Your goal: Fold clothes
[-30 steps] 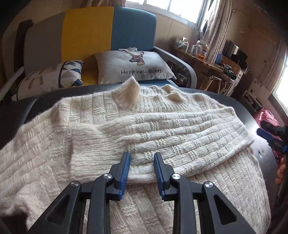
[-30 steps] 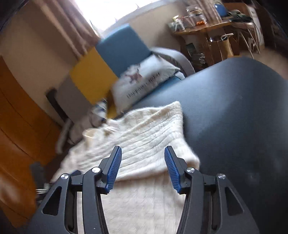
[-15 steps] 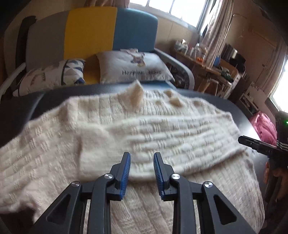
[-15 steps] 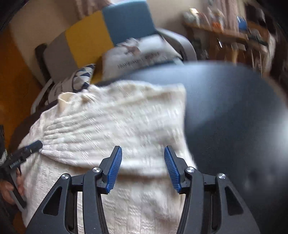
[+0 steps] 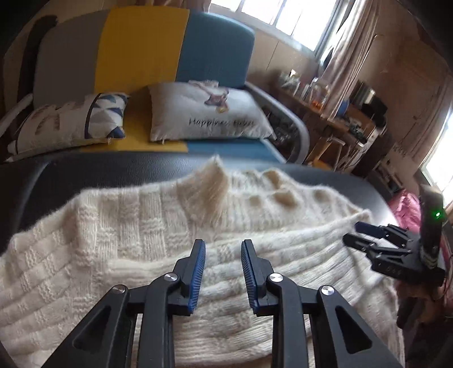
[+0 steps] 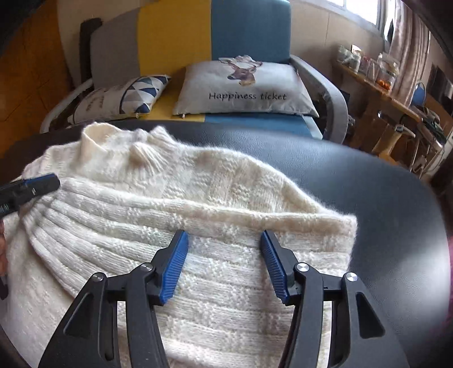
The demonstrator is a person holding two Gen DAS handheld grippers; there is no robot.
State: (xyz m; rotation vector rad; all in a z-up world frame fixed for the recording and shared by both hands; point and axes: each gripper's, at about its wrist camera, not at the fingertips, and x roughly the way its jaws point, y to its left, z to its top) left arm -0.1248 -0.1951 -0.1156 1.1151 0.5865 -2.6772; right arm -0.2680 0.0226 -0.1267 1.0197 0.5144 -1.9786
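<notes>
Cream sweater [image 6: 198, 203] on black table [image 6: 368, 203], cushioned sofa [image 6: 249, 36] behind, claws apart

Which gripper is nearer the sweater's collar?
Left. The left gripper hangs over the folded sleeve just short of the collar. The right gripper is over the sweater's right edge, off to the collar's side.

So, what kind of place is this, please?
Probably a living room in a home: a sofa with cushions, curtains at the window, and a cluttered wooden desk.
</notes>
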